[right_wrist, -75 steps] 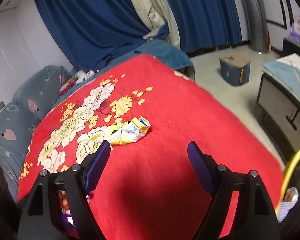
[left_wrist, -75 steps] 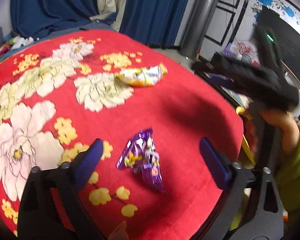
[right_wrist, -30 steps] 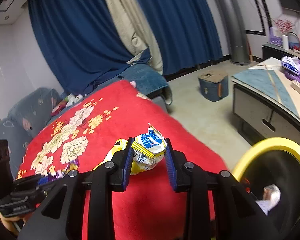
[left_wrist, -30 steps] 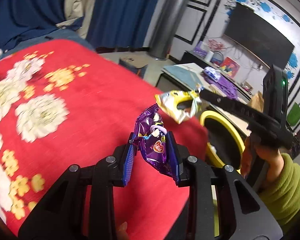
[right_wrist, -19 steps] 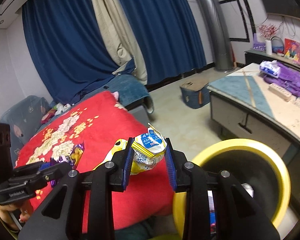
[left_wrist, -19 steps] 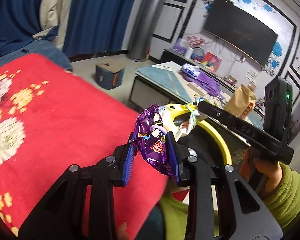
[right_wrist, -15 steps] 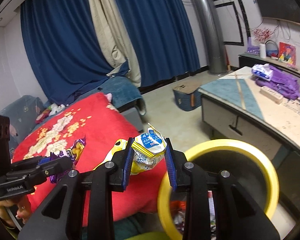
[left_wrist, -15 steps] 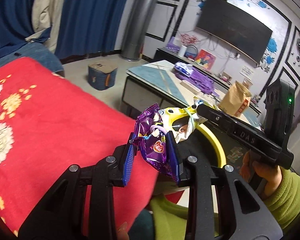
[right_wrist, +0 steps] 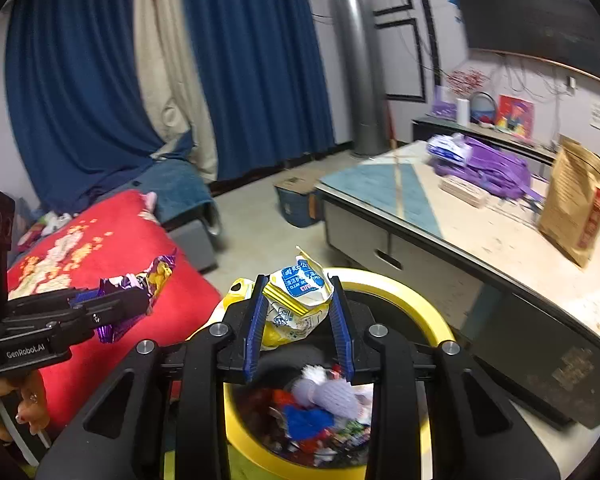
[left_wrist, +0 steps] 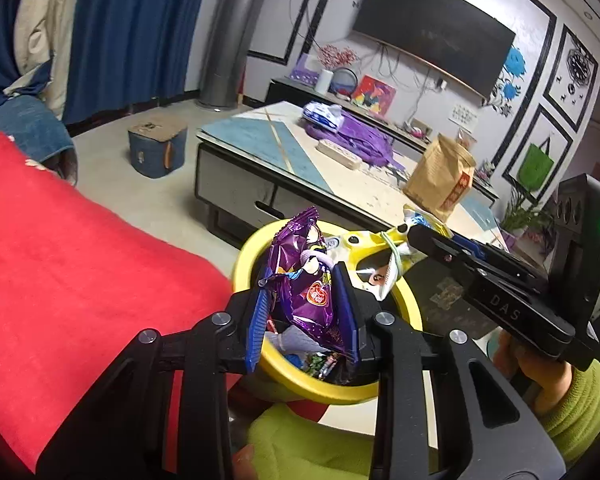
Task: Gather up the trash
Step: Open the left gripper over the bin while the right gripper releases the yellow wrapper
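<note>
Left gripper (left_wrist: 302,300) is clamped on a purple snack wrapper (left_wrist: 306,280); the blue pads pinch its lower half and the top sticks up above the fingertips. In the left wrist view it sits over the near rim of the yellow trash bin (left_wrist: 320,390), wrapper not released.

Right gripper (right_wrist: 298,320) is clamped on a crumpled yellow-and-white packet (right_wrist: 296,300) with a blue label; jaws are narrow, with only the packet between them. It hangs directly above the bin (right_wrist: 432,320) opening. From the left camera the same packet (left_wrist: 388,252) shows at the tip of the right gripper (left_wrist: 416,240), over the far side of the bin rim.

Bin contents visible below the right gripper: mixed wrappers, a blue scrap (right_wrist: 306,420) and a white-grey wad (right_wrist: 332,394). The pile is blurred, so individual items are hard to tell apart.

From the right camera the left gripper (right_wrist: 140,296) and purple wrapper (right_wrist: 148,280) appear beside the bin, in front of the red floral blanket (right_wrist: 100,252).

The bin stands between the blanket edge (left_wrist: 80,280) and a low coffee table (right_wrist: 480,240). On the table are a brown paper bag (right_wrist: 576,208) and a purple bag (right_wrist: 488,168).
</note>
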